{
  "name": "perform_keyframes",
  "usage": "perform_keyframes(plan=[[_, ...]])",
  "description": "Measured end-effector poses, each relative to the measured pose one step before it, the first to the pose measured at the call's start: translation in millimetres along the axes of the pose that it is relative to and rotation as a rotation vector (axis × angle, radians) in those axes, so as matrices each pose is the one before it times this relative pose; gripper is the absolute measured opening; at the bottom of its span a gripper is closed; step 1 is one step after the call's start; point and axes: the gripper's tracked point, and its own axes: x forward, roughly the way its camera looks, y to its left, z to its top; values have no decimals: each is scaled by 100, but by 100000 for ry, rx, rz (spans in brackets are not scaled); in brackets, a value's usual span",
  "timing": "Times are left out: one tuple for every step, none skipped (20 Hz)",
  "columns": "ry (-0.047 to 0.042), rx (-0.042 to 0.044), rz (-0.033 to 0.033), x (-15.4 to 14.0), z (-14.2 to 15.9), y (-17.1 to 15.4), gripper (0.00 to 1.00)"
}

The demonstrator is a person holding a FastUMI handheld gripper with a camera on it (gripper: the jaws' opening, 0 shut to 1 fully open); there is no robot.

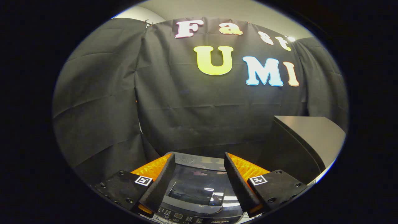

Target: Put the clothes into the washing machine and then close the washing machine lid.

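Note:
My gripper (199, 163) is open, its two orange-and-black fingers (158, 177) spread wide with nothing between them. Below and between the fingers lies the washing machine (199, 214), seen from above. Its dark glossy lid (199, 186) lies flat and shut, reflecting the room lights. A strip of buttons runs along the machine's near edge. The gripper hangs above the lid without touching it.
A dark table or cabinet with a grey top (314, 137) stands just right of the machine, higher than the lid. The black cloth wall (202, 112) hangs close behind the machine and wraps round to the left.

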Motion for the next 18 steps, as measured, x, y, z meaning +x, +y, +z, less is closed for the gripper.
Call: perform_keyframes(plan=[[-1677,-1610,609,-756,449,-213,97],[-1794,-1406,971,-909,360,-133,97],[-2082,-1356,1235,-1019,446,-90,97],[-2543,-1279,1076,-1103,556,-287,97],[-2309,-1352,990,-1110,467,-370,98],[-1701,-1223,830,-1136,201,-516,98],[-1642,-246,951,-1220,174,-630,98],[-1621,54,911,-1393,264,-722,98],[-1464,-20,597,-1371,278,-911,99],[-997,-394,156,-1421,97,-1168,99],[-500,-365,67,-1478,46,-1302,99],[-1406,-98,-137,-1484,196,-1344,100],[-1626,110,-211,-1495,411,-1475,100],[-1279,248,-993,-1237,83,-1652,99],[-1184,405,-1208,-1331,38,-1644,99],[-661,685,-1512,-1259,-96,-1582,99],[-388,819,-1506,-1164,-179,-1540,99],[-391,377,-2033,-991,-135,-1650,99]])
